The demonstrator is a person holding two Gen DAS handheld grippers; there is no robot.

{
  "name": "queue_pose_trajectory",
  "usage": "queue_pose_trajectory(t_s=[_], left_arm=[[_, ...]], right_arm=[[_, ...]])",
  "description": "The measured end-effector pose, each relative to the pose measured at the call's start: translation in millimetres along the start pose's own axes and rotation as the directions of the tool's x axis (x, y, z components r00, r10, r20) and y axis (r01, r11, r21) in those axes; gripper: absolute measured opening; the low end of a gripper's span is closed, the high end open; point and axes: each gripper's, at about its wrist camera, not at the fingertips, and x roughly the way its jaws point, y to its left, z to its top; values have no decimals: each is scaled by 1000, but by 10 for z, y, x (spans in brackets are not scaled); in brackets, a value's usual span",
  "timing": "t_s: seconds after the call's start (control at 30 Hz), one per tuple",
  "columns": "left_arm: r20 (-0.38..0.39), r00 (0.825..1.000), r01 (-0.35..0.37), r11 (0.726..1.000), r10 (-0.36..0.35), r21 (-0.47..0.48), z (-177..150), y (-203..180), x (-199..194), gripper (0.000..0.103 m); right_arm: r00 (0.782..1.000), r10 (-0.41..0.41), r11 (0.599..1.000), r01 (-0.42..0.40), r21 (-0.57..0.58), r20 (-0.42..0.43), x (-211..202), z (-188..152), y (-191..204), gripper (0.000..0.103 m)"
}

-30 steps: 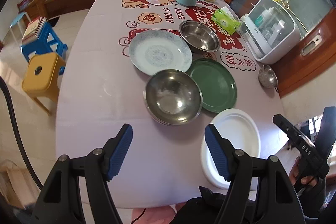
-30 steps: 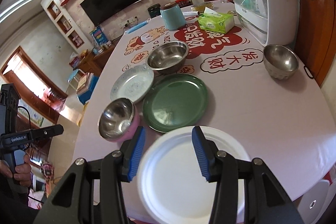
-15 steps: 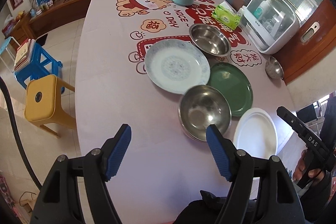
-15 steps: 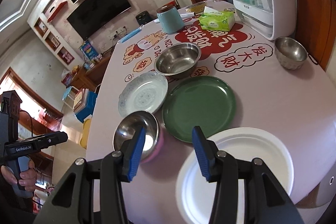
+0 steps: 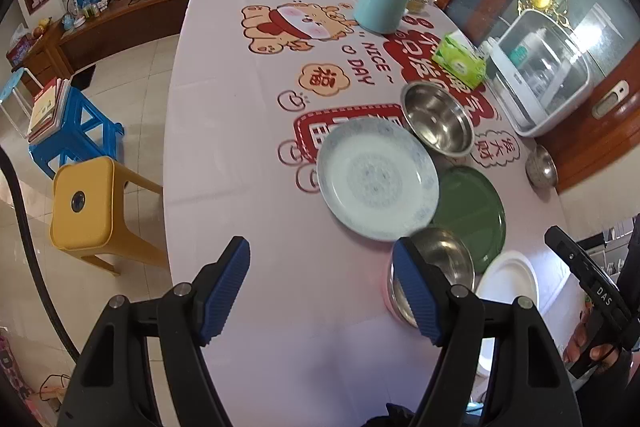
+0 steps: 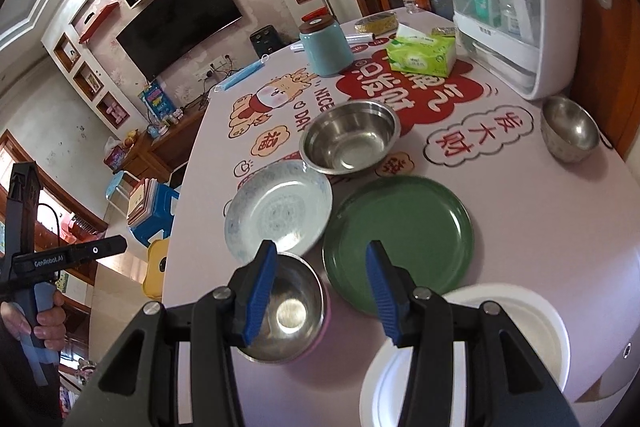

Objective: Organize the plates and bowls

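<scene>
Above the counter, both grippers have swung leftward off the white plate toward the near steel bowl; jaws apart, empty, nothing stacked yet.

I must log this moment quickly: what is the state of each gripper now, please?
Left gripper: open, holding nothing, above the pink tablecloth.
Right gripper: open, holding nothing, above the near steel bowl and round green plate.

Three plates ahead of the tongs — white, green, patterned — and three steel bowls.
</scene>
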Motion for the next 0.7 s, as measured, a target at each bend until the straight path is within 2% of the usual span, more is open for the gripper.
queue_pose_trajectory(t_s=[0.27, 0.43, 0.6, 0.7], left_arm=[[8, 1000, -4, 1000, 4, -22, 266, 47, 211, 73], [10, 1000, -15, 1000, 15, -4, 334, 50, 425, 73], [-4, 1000, 9, 1000, -9, 1, 400, 55, 703, 73], [-11, 1000, 18, 1000, -18, 8, 416, 42, 872, 72]], right_arm=[[999, 29, 998, -30, -57, -22, 320, 197, 81, 46], [998, 56, 993, -58, -100, -14, 525, 252, 97, 46], [998, 59, 987, -59, -151, -7, 768, 285, 86, 46], [998, 66, 987, -69, -143, -25, 948, 310, 31, 46]])
